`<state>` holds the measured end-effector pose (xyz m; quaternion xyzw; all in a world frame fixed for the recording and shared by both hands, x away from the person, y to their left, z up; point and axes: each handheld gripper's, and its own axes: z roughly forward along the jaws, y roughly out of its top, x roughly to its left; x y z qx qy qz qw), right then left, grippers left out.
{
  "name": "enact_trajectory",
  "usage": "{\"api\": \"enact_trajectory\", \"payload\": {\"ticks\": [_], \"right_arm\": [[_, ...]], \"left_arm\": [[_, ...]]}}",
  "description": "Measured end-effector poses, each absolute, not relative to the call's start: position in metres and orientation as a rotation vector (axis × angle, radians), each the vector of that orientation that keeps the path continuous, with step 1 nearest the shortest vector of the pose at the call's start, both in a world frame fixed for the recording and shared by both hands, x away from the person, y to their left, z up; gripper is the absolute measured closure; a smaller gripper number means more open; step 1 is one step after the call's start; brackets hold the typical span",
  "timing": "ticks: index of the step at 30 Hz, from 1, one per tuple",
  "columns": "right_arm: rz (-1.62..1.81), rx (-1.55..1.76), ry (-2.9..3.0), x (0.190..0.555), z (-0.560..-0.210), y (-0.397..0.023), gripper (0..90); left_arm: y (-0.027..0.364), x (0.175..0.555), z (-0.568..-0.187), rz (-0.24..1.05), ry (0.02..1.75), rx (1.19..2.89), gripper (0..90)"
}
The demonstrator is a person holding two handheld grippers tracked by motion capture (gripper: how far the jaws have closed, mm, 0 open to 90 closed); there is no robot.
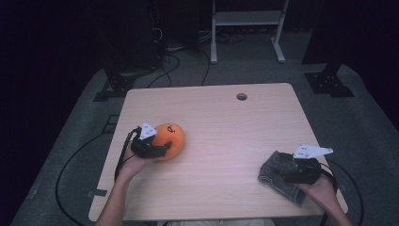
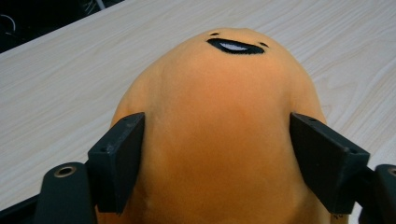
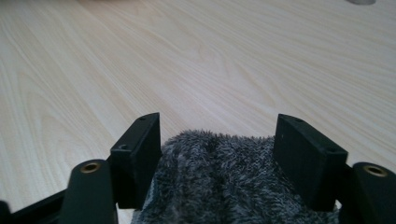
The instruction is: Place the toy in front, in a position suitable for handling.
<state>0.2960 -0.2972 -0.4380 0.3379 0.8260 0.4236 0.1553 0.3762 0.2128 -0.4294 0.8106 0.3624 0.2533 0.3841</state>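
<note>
A pale wood desk [image 1: 221, 136] with a cable hole [image 1: 242, 96] near its far edge stands on grey floor [image 1: 70, 150] in a dark room. Near the left edge, the left tongs [image 1: 162, 149] clasp an orange plush toy [image 1: 170, 139]. By the near right corner, the right tongs [image 1: 287, 172] straddle a grey fuzzy cloth [image 1: 277, 175], jaws wide.

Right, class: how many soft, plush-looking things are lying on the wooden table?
2. The orange plush toy sits toward the table's left side, between the left gripper's jaws. The grey fuzzy cloth lies near the right front corner, under the right gripper.
</note>
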Motion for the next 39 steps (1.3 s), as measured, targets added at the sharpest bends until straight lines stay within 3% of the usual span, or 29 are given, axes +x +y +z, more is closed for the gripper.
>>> {"api": "enact_trajectory", "payload": {"ticks": [16, 21, 23, 28, 39], "right_arm": [[0.975, 1.016, 2.550, 0.312, -0.465, -0.287, 50.3], [0.924, 0.972, 2.532, 0.307, -0.467, -0.282, 68.9], [0.921, 0.968, 2.532, 0.305, -0.467, -0.282, 72.5], [0.934, 0.974, 2.528, 0.306, -0.468, -0.283, 73.9], [0.950, 0.987, 2.519, 0.305, -0.468, -0.284, 74.2]], "left_arm": [[0.215, 0.376, -0.427, 0.633, 0.915, 2.082, 30.1], [0.212, 0.374, -0.422, 0.657, 0.906, 2.110, 35.5], [0.209, 0.373, -0.420, 0.679, 0.901, 2.113, 39.6], [0.208, 0.371, -0.416, 0.673, 0.897, 2.100, 46.0], [0.201, 0.367, -0.401, 0.632, 0.867, 2.059, 46.4]]}}
